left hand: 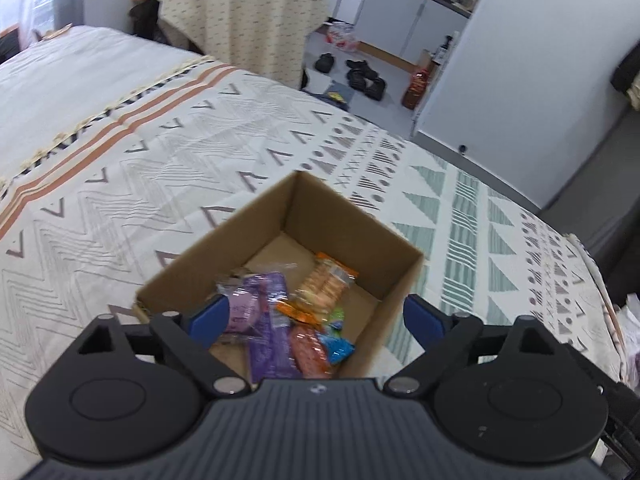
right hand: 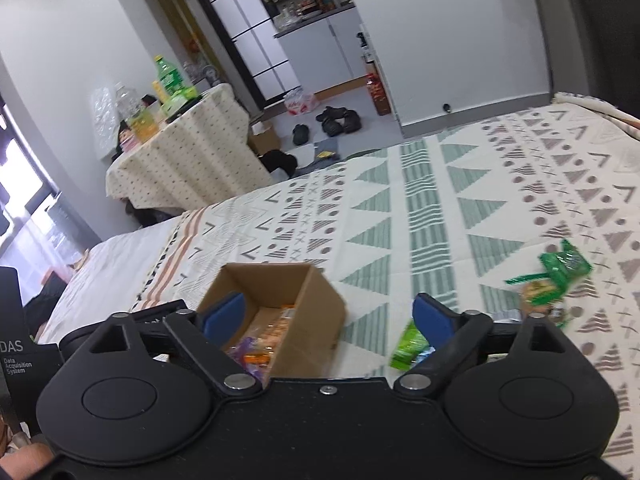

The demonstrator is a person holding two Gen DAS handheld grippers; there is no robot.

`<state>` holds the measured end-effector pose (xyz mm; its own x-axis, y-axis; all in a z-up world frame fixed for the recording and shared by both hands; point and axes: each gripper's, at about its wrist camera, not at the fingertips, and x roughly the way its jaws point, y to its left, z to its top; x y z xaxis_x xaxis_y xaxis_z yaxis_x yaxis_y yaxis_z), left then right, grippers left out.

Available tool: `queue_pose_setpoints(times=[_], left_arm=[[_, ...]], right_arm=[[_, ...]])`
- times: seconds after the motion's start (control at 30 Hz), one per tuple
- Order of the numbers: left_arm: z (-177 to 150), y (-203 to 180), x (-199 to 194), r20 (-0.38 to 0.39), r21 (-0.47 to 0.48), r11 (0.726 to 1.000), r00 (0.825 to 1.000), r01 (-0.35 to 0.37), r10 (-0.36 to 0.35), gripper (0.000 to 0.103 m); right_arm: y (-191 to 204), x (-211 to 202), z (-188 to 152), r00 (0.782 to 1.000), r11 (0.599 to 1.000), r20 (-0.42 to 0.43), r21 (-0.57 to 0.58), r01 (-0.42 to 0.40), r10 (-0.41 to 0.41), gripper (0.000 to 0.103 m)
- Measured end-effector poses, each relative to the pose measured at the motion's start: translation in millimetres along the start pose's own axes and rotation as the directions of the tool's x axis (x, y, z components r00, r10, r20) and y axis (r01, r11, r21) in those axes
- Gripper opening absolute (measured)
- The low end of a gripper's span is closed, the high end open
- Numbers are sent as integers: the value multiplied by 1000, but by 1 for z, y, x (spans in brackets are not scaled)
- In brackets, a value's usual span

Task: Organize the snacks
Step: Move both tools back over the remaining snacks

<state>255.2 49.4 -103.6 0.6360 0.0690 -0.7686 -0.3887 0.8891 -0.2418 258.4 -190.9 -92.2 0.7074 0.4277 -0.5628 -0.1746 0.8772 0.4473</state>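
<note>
My left gripper point(left hand: 316, 316) hangs just above the open brown box point(left hand: 340, 216) on the bed point(left hand: 120, 184), and its two blue fingers point(left hand: 210, 316) are wide apart with nothing between them. Down in the box I can see a purple pack point(left hand: 266, 320), a clear pack of round crackers point(left hand: 326, 280), an orange pack point(left hand: 310, 346) and a bit of a blue and green wrapper point(left hand: 338, 344). My own black body covers the near end of the box, so I cannot see the bottom parts of those packs. The snacks look a little blurry, so I cannot read any words on them. My right gripper point(right hand: 330, 318) is also spread wide and holds nothing. From the right camera the same box point(right hand: 316, 300) sits on the bed's patterned cover point(right hand: 432, 216), and my left blue finger point(right hand: 222, 314) hides part of its inside. A light green pack point(right hand: 408, 344) lies on the cover beside the box, half hidden behind my other blue finger point(right hand: 430, 318). Farther to the right lies a dark green pack point(right hand: 564, 266) with a cracker pack point(right hand: 538, 292) touching it, both smeared and hard to make out. Behind the bed a table with a dotted cloth point(right hand: 188, 152) holds bottles point(right hand: 168, 76).
</note>
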Motion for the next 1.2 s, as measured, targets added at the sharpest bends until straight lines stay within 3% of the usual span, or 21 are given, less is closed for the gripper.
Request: queue_pose_setpoints(times=[0.13,0.53,0.93,1.2], left_arm=[[-9,-18,-4,21,44,999,999,27,-28,103],[-38,-63,-12,30,158,983,995,90,-96,103],[-63,-97,-7,-24,278,947,987,159,-158,103],[-80,-112,3,-89,338,926,985,167,-145,103]], right_arm=[[-17,-13,-3,999,999,22,-19,31,-31,96],[-74,-47,-8,988,990,70,7,139,-139,101],[-118,-66,-22,982,983,38,31,181,-183,101],[-138,-62,-39,988,987,-1,48,156,-156,101]])
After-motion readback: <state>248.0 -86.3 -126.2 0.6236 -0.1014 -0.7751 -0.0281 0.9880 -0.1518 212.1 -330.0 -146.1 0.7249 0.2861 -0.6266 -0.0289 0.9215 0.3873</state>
